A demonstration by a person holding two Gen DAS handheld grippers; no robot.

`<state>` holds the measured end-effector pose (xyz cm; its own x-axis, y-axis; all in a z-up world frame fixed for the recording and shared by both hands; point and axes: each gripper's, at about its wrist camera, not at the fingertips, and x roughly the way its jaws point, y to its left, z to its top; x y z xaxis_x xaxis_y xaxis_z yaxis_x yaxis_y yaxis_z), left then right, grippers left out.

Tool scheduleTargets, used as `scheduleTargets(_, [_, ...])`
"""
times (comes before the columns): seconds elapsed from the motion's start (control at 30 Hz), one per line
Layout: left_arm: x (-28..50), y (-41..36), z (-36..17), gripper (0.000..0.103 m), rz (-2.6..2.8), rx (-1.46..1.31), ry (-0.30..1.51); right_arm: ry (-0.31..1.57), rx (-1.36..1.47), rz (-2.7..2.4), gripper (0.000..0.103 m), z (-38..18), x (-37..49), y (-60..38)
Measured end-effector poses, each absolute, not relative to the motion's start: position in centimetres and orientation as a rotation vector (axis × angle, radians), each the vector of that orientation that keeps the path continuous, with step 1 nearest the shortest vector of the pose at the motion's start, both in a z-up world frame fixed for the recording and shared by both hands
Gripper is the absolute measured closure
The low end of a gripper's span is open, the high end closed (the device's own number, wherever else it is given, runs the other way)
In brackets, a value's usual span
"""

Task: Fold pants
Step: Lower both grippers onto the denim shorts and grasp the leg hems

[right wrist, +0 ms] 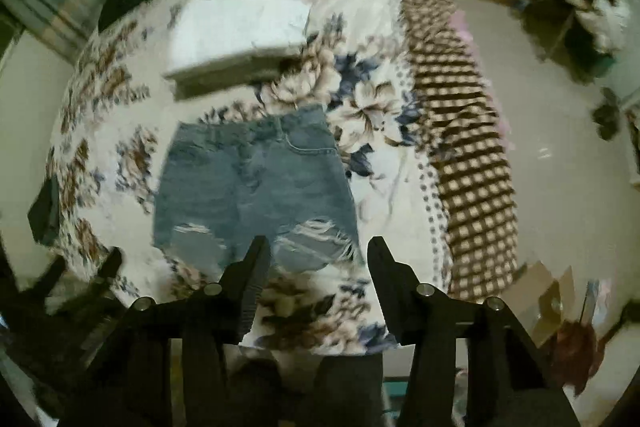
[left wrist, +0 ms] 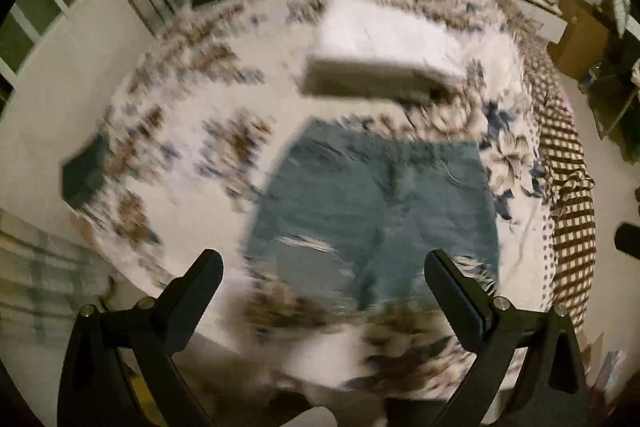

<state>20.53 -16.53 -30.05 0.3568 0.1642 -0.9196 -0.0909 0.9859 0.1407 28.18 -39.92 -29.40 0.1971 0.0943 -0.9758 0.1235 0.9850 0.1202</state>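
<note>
Beyond both spread, empty fingers (left wrist: 324,263) (right wrist: 318,247) lie the denim shorts (right wrist: 252,187) (flat, on a floral bedspread (right wrist: 360,115)).

Both wrist views look steeply down from above the bed's (left wrist: 192,131) near edge; both share the denim shorts (right wrist: 252,187), mid-frame.

A pair of faded blue denim shorts (right wrist: 252,191) is spread flat, front side up, ahead of the right gripper (right wrist: 316,259). The waistband is turned away from the gripper. The frayed, ripped leg hems are seen nearest its fingertips, and the left fingertip overlaps the hem between the legs.
</note>
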Motion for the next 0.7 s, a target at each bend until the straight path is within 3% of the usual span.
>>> scheduleTargets(0.17, [21.9, -23.3, -41.5, 0.007, 0.139, -0.045, 1.360, 1.519, 0.209, 0.098, 0.048, -40.7, 35.0, -45.3])
scheduleTargets(0.33, [22.2, -30.3, -48.2, 0.009, 0.051, -0.054, 1.404, 1.597, 0.208, 0.171, 0.041, -49.4, 39.4, -48.3])
scheduleTargets(0.47, [22.8, -34.1, -53.6, 0.034, 0.001, -0.036, 1.494, 1.638, 0.193, 0.199, 0.041, -54.4, 40.8, -48.9])
scheduleTargets(0.6, [23.4, -34.4, -55.9, 0.036, 0.035, -0.051, 1.517, 1.662, 0.199, 0.242, 0.041, -57.9, 43.3, -48.6])
scheduleTargets(0.7, [23.5, -33.3, -55.5, 0.047, 0.047, -0.114, 1.495, 1.664, 0.242, 0.302, 0.041, -59.8, 45.5, -47.6])
